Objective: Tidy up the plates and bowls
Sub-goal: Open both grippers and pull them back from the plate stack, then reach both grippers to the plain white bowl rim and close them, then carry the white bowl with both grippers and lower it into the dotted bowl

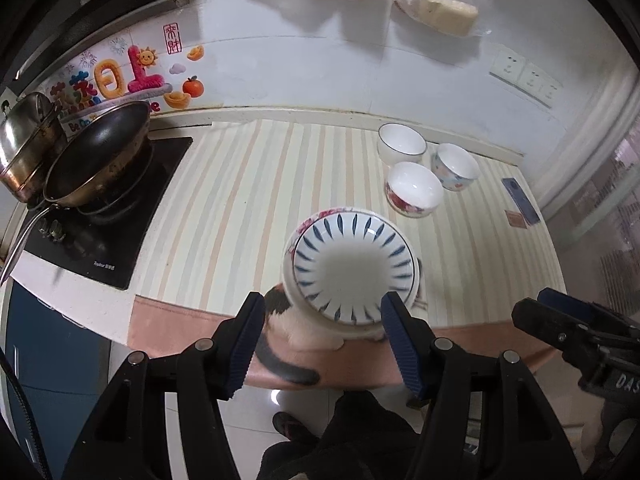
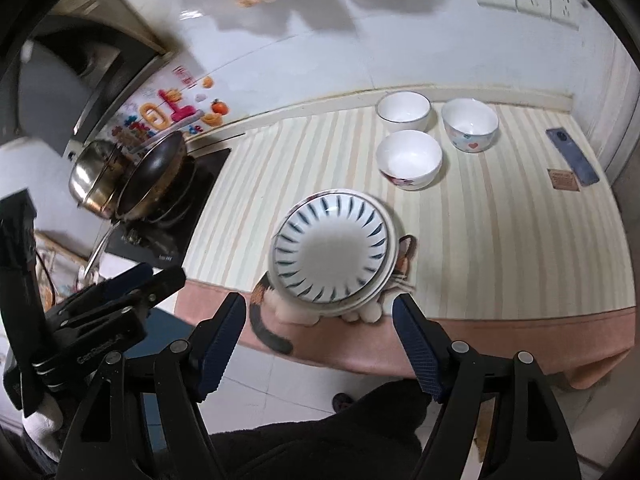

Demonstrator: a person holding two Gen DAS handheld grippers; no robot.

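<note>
far off to the left of both tools a steel pot [image 1: 25,142] and a dark frying pan [image 1: 100,152] sit on the black cooktop [image 1: 120,236], the pan leaning against the pot. the left gripper [image 1: 320,318] hangs over the near edge of the counter with its jaws spread wide and nothing between them; its blue-ribbed fingertips [image 1: 248,332] flank the near rim of the plate stack without touching it. straight ahead of it, just past the tips, sits the blue-dashed plate [image 1: 354,266] on top of a second plate [image 1: 316,216] with a floral rim, both resting on the striped mat [image 1: 224,208] near its pink front border. the right gripper [image 2: 320,322] is likewise wide open and empty, held just short of the same stack, which lies dead ahead between its tips. beyond the stack and a little to the right stand three bowls close together: a plain white bowl [image 2: 404,112] farthest back, a red-flowered bowl [image 2: 410,160] nearest the plates, and a heart-patterned bowl [image 2: 470,124] to their right. further right again a phone [image 2: 572,156] lies flat by the wall, with a small brown card [image 2: 563,179] just beside it.
</note>
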